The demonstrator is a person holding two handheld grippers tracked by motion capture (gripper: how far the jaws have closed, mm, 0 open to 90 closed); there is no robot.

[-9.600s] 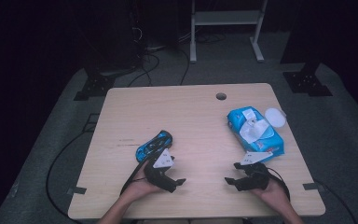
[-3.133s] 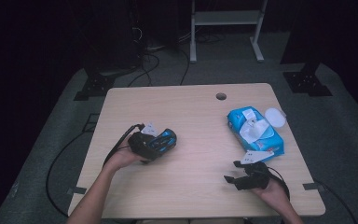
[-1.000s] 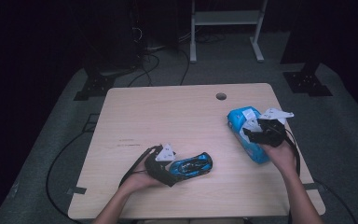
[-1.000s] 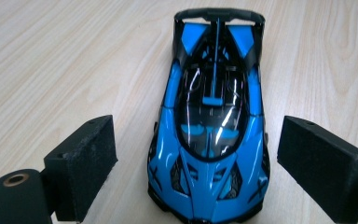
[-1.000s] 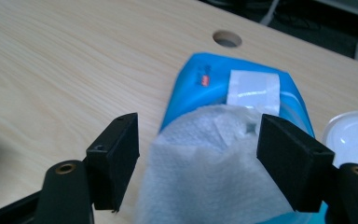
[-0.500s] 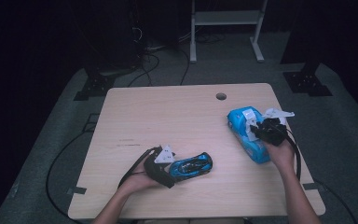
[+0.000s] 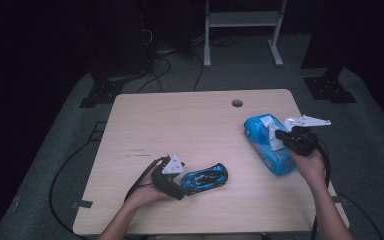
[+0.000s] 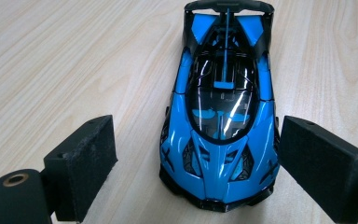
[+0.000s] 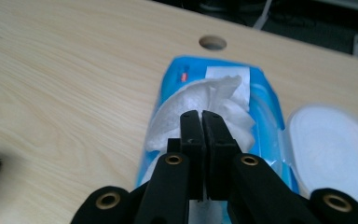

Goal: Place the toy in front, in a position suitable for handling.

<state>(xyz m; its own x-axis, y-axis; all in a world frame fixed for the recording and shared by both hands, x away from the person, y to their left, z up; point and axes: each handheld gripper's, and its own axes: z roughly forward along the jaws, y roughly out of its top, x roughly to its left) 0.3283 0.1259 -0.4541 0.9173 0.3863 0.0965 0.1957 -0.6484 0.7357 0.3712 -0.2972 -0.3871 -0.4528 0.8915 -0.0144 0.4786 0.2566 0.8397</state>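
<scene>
Since a second ago, the right gripper [image 9: 200, 116] has just been closing over the blue wipes pack [image 7: 267, 145] and now pinches a white wipe [image 9: 205, 100] at its opening — a sheet looks ready to be drawn out. Meanwhile the left gripper [image 8: 196, 158] sits with jaws apart around the blue toy car [image 8: 221, 116], not pressing it. Near the person's edge of the table [image 7: 180, 120], the car waits; the pack's flipped-back lid [image 9: 328, 140] obstructs nothing.

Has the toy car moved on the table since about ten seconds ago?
Yes. The toy car has shifted right and toward the table's near edge; it now lies farther from the cable hole, between the left tool's open jaws.
</scene>
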